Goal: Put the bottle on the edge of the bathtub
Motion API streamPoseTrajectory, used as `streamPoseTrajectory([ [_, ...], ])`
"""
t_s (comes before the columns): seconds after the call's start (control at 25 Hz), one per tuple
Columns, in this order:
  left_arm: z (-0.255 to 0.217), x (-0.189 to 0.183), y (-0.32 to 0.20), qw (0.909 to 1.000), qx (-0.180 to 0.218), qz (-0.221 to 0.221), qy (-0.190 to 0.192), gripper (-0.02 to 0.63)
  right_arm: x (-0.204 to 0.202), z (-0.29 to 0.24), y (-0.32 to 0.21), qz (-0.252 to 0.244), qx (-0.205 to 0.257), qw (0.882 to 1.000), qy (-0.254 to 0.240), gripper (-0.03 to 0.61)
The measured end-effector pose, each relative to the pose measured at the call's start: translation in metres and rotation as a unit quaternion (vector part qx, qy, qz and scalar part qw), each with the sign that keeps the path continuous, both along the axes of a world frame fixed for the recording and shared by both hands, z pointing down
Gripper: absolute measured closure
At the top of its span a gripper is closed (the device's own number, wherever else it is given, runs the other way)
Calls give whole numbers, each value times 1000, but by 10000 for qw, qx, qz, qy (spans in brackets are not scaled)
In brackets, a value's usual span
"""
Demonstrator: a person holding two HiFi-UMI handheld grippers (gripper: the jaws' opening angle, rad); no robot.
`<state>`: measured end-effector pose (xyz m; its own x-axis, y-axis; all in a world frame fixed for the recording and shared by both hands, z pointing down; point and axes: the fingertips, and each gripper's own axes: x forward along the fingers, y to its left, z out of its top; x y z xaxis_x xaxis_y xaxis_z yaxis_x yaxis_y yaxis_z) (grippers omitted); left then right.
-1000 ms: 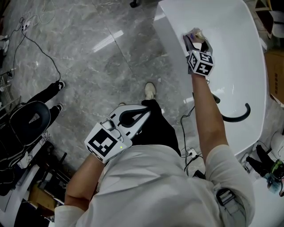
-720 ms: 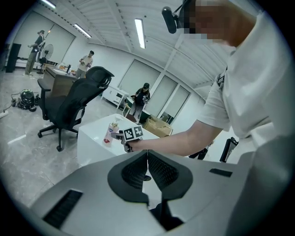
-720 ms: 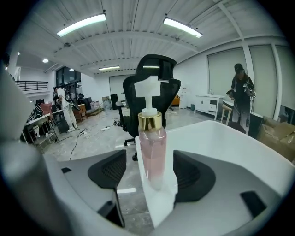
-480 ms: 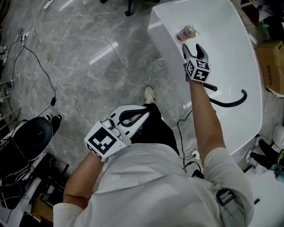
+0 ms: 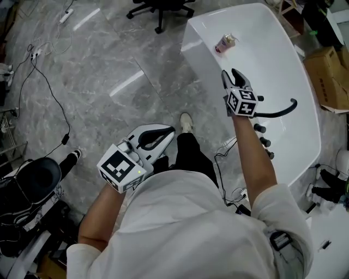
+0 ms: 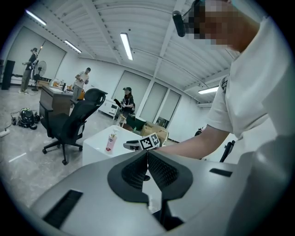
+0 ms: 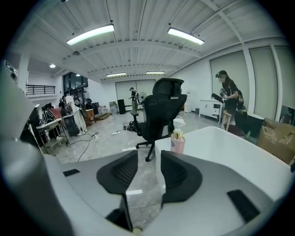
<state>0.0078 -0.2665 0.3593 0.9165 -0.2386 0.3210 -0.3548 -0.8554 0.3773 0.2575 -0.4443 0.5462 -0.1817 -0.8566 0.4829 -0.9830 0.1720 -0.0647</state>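
Note:
A pink pump bottle (image 5: 224, 42) stands upright on the near rim of the white bathtub (image 5: 199, 52), at its far end. My right gripper (image 5: 231, 76) hovers over the tub a good way back from the bottle, apart from it. Its jaws have just been closing and stand partly open with nothing between them. In the right gripper view the bottle (image 7: 178, 138) stands beyond the gripper (image 7: 149, 173), on the white rim. My left gripper (image 5: 158, 136) is held over the floor beside the person's leg, shut and empty. The left gripper view shows its pads (image 6: 147, 166) touching and the bottle (image 6: 110, 143) far off.
A black faucet hose (image 5: 278, 111) curves inside the tub near my right forearm. A black office chair (image 5: 161, 8) stands on the grey marble floor beyond the tub. Cables (image 5: 49, 60) trail at the left. A cardboard box (image 5: 327, 76) sits right of the tub. People stand far away.
My right gripper let go of the bottle and drew back toward the person, its jaws narrowing. The bottle stays upright on the rim. The left gripper shifted a little to the left.

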Motion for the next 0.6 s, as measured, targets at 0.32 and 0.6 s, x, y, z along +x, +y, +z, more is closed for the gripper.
streamPoseTrajectory([
  [0.32, -20, -50, 41, 9996, 116, -74, 264, 595, -66, -55, 96, -309, 88, 9994, -160, 527],
  [0.6, -33, -83, 70, 9983, 348, -107, 446, 595, -125, -92, 175, -697, 66, 9973, -226, 569],
])
